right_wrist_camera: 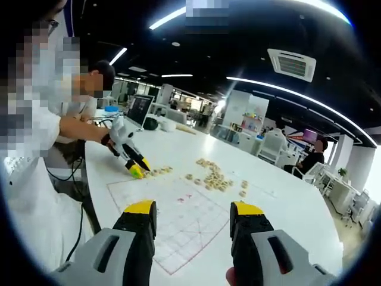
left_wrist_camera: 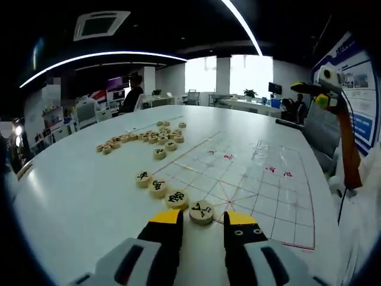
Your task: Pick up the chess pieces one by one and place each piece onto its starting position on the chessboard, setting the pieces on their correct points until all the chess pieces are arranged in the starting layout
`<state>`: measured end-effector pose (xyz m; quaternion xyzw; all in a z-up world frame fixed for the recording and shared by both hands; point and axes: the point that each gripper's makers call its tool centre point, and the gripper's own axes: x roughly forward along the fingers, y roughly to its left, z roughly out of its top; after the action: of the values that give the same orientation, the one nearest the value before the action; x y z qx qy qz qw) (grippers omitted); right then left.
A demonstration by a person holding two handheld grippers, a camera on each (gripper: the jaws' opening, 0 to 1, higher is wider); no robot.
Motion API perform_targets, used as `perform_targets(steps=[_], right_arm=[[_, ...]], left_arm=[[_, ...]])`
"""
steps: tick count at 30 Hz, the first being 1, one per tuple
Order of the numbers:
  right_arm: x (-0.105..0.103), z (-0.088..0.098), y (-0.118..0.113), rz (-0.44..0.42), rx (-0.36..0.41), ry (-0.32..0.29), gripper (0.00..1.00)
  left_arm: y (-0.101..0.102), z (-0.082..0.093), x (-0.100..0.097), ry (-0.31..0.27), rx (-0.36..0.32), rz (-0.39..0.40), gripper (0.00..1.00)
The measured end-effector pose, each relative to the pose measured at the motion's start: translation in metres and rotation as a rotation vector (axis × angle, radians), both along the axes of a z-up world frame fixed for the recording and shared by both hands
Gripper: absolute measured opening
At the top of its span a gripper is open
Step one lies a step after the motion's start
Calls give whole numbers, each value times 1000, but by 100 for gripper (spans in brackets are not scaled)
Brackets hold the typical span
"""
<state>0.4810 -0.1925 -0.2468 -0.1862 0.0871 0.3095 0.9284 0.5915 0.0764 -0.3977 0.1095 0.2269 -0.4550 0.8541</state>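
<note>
Left gripper view: left tongs (left_wrist_camera: 202, 221) released, low around a chess piece (left_wrist_camera: 201, 211); right tongs (right_wrist_camera: 193, 208) released, raised above the chessboard (right_wrist_camera: 178, 229).

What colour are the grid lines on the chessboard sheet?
Red, on the white chessboard sheet; clearest in the left gripper view.

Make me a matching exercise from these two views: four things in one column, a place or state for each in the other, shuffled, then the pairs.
Things:
1. left hand-held gripper
2. right hand-held gripper
3. heap of pieces
4. row of four pieces

Places or states:
A. loose on the white table, off the chessboard
B. jaws open, just short of a piece at the board's near edge
C. lined along the board's near edge
D. jaws open, held above the board, nothing between them

Pairs: 1-B, 2-D, 3-A, 4-C
</note>
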Motion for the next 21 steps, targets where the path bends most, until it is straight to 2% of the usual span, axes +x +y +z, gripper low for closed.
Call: perform_targets(steps=[4,9,12,15,21], right_arm=[[-1,0,1,1,-1,-3,50],[-1,-1,4,8,-4,-1,50],[-2,-1,5,14,-7,-1,50],[-3,-1,5,12,-8,-3,50],[-3,-1,2,6,-5,-4,50]], left_arm=[[1,13,0,-19,-12,1,34],[-7,32,9,-63,4,-9,46],[-18,42,23,-84,-3,-8,44],[-30,45,36,-60,-30,-2,43],[-52,43,66,-40,-26,11,42]])
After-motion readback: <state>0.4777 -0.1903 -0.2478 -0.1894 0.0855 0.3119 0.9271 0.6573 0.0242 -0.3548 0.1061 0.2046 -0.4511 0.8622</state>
